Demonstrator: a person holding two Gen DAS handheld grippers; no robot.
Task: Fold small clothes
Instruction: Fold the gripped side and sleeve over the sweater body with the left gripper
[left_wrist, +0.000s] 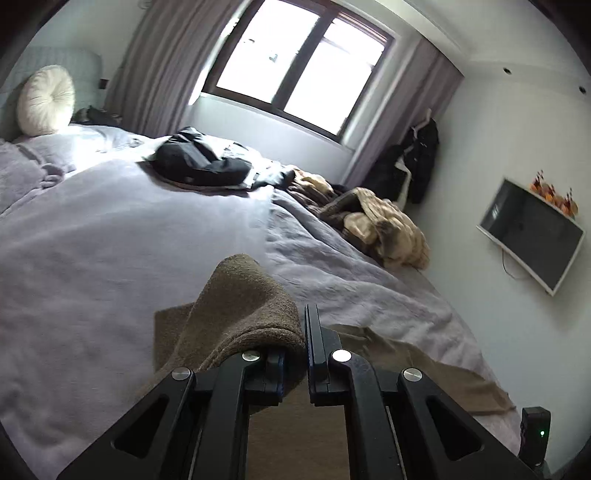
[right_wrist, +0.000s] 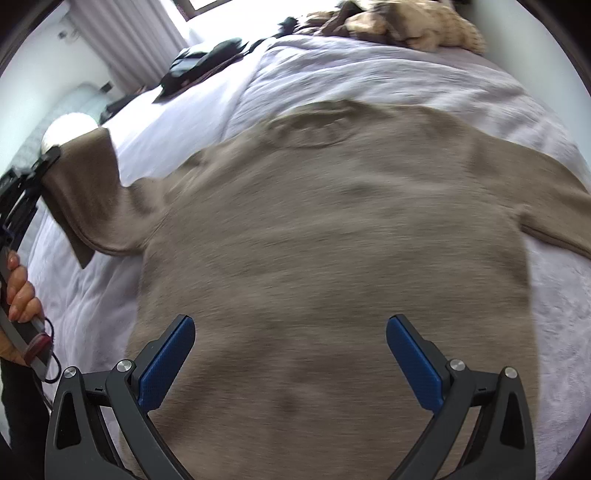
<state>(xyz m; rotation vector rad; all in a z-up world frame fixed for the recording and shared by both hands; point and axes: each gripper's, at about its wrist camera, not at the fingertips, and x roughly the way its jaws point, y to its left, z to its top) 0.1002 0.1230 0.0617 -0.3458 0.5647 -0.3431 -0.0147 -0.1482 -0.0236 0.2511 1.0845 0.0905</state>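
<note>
Item: brown knit sweater (right_wrist: 332, 251), spread flat, neckline away from the viewer, near the foot edge of the bed (right_wrist: 388, 70); its left sleeve (right_wrist: 88, 192) is lifted clear of the lilac cover. Left gripper (left_wrist: 295, 354): fingers pressed together, pinching the sleeve cuff. Right gripper (right_wrist: 290, 354): jaws spread wide, empty, hovering above the lower body of the garment. Handling advice: carry the sleeve inward across the chest, keeping the cuff taut and level; lay it flat before release; the free tool could pin the body to prevent dragging. Surroundings: dark clothes (left_wrist: 201, 160) and tan blanket (left_wrist: 380, 225) toward the far edge.
</note>
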